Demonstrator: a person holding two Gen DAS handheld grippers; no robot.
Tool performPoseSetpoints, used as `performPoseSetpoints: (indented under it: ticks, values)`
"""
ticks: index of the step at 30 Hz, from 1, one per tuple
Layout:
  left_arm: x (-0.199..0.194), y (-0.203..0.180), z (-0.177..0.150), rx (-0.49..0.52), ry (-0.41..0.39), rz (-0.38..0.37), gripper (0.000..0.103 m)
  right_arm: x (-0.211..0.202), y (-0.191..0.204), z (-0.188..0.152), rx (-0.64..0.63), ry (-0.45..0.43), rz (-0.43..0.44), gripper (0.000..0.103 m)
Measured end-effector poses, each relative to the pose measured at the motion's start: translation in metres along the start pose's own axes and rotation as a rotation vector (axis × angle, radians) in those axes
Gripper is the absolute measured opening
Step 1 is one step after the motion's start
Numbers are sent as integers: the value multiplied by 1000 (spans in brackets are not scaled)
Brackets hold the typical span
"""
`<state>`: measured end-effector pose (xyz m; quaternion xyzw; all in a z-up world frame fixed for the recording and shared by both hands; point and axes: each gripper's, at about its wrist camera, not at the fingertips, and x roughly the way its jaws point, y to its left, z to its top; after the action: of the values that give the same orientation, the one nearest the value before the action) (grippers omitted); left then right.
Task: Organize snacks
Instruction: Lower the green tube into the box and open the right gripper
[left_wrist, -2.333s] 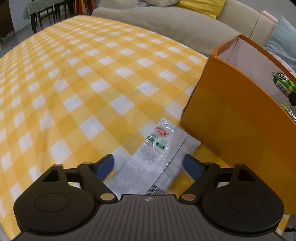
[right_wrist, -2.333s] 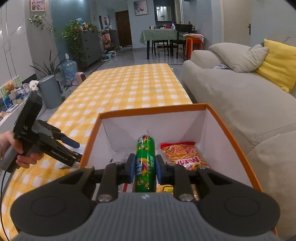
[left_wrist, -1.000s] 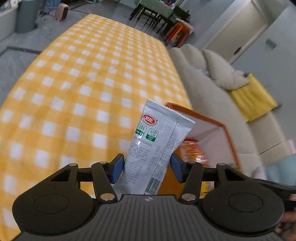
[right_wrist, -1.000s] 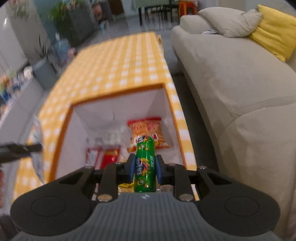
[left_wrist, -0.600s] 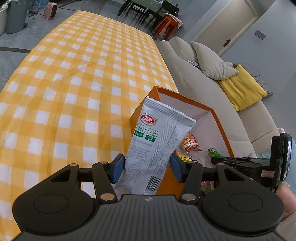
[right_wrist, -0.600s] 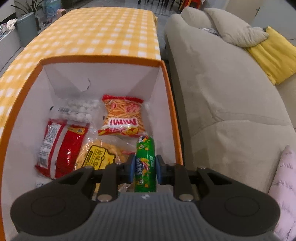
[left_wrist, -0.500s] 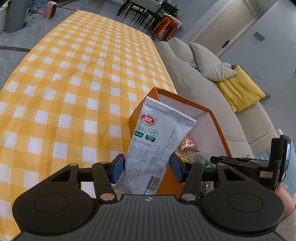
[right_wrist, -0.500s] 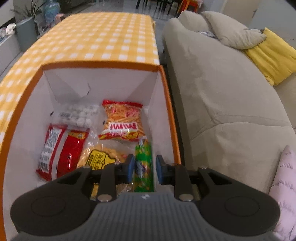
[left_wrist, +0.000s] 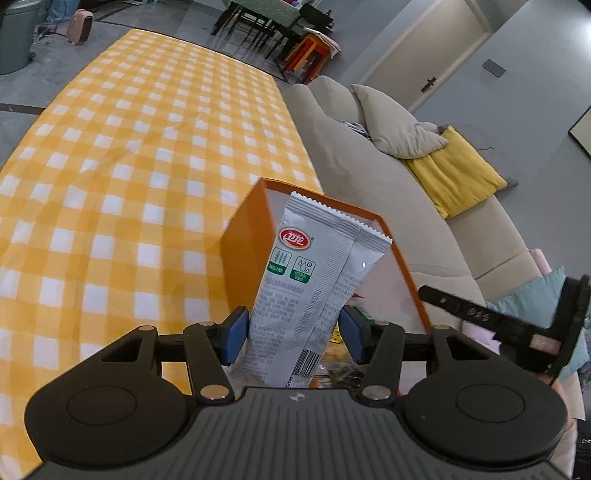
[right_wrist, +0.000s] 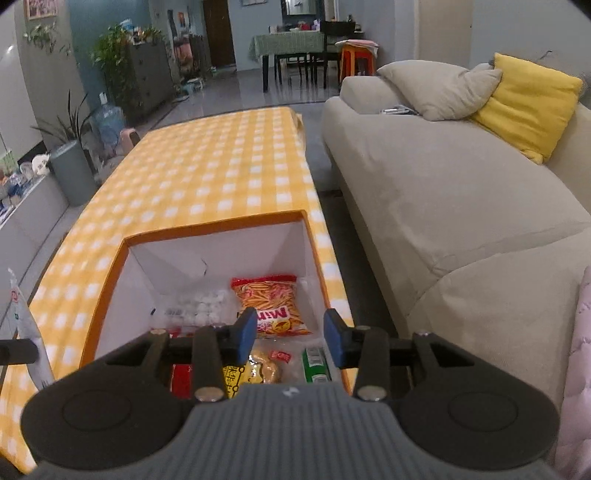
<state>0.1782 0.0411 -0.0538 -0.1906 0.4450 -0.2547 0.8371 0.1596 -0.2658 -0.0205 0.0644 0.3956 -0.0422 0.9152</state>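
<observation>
Left gripper (left_wrist: 293, 334) jaws clamp the grey snack pouch (left_wrist: 308, 291) upright above the orange box (right_wrist: 207, 230). Right gripper (right_wrist: 290, 334) jaws open, empty, over the box. Inside: green tube (right_wrist: 314, 365), orange chips bag (right_wrist: 271, 304), yellow bag (right_wrist: 255, 371), red packet (right_wrist: 181, 378). Box on checkered worktop (right_wrist: 214, 173).

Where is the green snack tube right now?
In the right wrist view, the green snack tube lies inside the orange box at its near right corner, beside the yellow packet and below the open right tongs.
</observation>
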Motion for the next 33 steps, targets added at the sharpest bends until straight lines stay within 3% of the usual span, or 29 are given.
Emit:
performPoseSetpoints:
  ticks: [2,4,6,13,20,24,27,30,33]
  values:
    - [1,-9,0,10,6,0,61,-1,-2,-4,-12,6,23,0]
    - [3,-16,1,21,2,4,61,0,-5,-7,-27,61,89,0]
    - [5,-21,1,36,-8,-19,61,3,-5,-6,-36,119,102,0]
    - [7,-25,-6,54,9,-81,61,45,20,-8,-251,314,-45,0]
    - [-1,-24,-9,68,8,-77,61,81,52,-31,-469,372,-253,0]
    - [-6,-24,-9,68,4,-85,61,94,69,-43,-543,361,-399,0]
    - [-10,-25,-9,76,-6,-87,61,99,73,-48,-540,370,-425,0]
    - [-14,-26,-9,75,-10,-94,61,107,70,-61,-499,430,-397,0]
    - [-15,-26,-9,77,-13,-92,61,103,61,-53,-428,392,-386,0]
